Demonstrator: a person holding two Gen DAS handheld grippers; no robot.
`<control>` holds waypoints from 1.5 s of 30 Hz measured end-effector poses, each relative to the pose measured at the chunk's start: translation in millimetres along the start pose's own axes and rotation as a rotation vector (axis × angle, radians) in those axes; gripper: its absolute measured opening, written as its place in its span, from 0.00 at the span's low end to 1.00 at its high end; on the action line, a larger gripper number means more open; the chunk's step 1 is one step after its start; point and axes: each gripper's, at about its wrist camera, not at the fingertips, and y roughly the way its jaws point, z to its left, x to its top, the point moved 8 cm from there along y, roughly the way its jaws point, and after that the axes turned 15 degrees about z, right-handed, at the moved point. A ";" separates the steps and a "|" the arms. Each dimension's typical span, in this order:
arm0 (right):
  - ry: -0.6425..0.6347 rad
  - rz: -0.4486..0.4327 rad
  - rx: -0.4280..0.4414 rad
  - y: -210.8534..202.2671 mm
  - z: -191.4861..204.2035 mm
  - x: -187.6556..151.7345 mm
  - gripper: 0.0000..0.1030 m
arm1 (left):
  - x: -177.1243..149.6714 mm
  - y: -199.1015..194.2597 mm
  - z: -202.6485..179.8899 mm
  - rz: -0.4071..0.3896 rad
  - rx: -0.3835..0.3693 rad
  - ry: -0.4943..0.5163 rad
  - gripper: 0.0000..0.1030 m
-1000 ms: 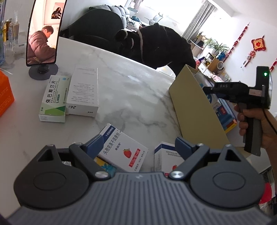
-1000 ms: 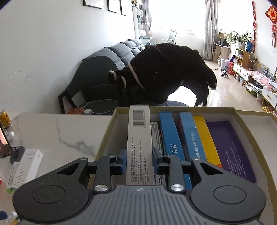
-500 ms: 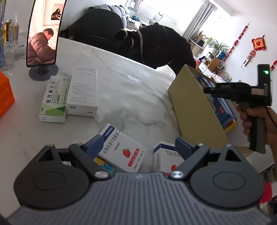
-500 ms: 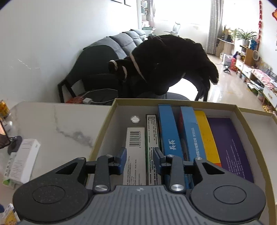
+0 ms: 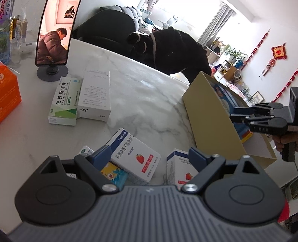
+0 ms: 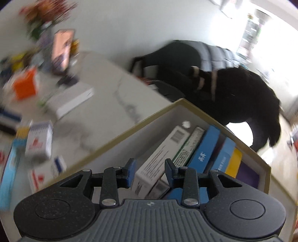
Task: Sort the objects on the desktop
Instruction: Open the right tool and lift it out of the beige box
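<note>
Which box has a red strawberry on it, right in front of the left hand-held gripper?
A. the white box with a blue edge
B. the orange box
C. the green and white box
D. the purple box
A: the white box with a blue edge shows a red strawberry and lies on the marble table between the fingers of the left hand-held gripper.

Home living room: sofa [image 5: 119, 11], houseplant [image 5: 235, 55].

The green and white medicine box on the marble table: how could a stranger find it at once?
Start at the standing mirror at the table's far left. Just in front of its round base lie two flat cartons side by side. The green and white medicine box is the left one; its neighbour, the plain white carton, has no green.
</note>
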 end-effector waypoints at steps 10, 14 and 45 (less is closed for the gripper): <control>-0.273 0.047 -0.011 18.0 24.0 -6.0 0.36 | 0.7 -7.6 0.3 -0.014 0.007 0.004 0.89; -0.321 0.064 -0.068 30.8 23.9 -5.8 0.37 | -0.4 -4.7 0.1 -0.009 0.005 -0.001 0.89; -0.096 -0.011 -0.114 42.7 -0.3 14.3 0.54 | 16.9 -8.8 32.3 -0.022 0.150 -0.037 0.98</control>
